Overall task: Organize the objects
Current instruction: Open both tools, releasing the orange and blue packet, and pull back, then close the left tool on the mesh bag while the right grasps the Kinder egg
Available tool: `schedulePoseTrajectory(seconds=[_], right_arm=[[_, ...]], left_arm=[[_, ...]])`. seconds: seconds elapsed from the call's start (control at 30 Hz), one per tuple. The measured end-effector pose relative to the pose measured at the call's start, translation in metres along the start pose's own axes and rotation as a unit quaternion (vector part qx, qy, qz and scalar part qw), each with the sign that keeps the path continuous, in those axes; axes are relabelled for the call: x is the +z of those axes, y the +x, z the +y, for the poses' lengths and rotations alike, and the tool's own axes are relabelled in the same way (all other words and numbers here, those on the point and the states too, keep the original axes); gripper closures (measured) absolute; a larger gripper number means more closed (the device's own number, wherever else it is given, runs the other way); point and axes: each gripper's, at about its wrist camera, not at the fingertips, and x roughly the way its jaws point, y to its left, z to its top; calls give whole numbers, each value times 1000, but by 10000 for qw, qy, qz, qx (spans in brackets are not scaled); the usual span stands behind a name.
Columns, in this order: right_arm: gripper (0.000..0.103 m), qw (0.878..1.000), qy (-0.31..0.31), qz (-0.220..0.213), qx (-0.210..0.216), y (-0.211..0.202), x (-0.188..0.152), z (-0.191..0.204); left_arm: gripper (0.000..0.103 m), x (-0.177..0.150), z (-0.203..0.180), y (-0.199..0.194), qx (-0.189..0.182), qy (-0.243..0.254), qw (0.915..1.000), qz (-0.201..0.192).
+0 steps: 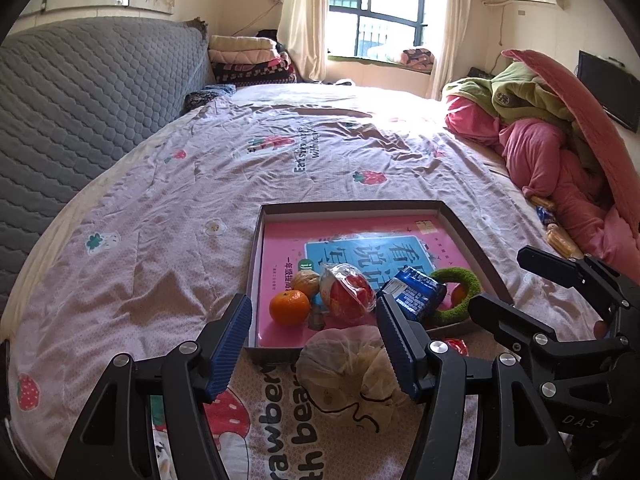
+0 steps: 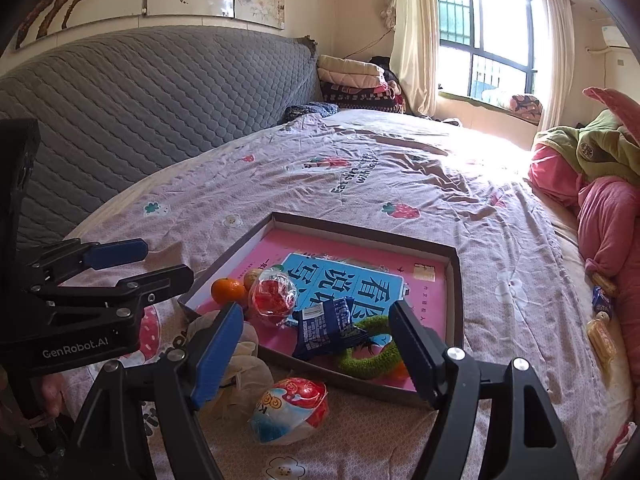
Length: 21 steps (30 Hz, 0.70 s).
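Tray [image 2: 456, 280], shallow dark cardboard with a glossy pink book inside, lies on the bed's [image 2: 360, 184] crinkled strawberry-print sheet near a quilted grey headboard [image 2: 160, 92]. Beside the tray, both grippers, left [image 1: 316, 344] and right [image 2: 316, 344], gape empty.

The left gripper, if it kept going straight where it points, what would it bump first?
Probably the wrapped red snack in the tray, which lies dead ahead between the open left gripper fingers; depth is hard to judge.

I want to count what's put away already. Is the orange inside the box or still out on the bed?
Inside. The orange sits on the pink book within the box's walls, near its corner beside a walnut.
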Motion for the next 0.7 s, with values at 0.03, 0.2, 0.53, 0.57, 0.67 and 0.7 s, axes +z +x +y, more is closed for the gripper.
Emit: schedulePoseTrajectory(seconds=[0.03,0.2,0.53,0.57,0.67,0.7], right_arm=[[28,10000,13,-13,8,-2,-2,0],[28,9999,21,-83,-68,-10,-15,-1],[27,9998,163,111,14,-9,-34,-2],[27,9998,161,130,12,-8,-35,-2],[27,9996,177,204,30,-6,-39,-1],[27,9996,176,229,23,-5,-41,0]], left_arm=[[37,-2,-1,0,-21,25,10000,53],[37,-12,-6,-1,22,60,9999,96],[37,-34,-11,8,-38,162,9989,447],[37,-36,-11,8,-34,159,9987,475],[37,-42,-9,12,-28,141,9982,575],[37,-45,-8,14,-45,129,9980,612]])
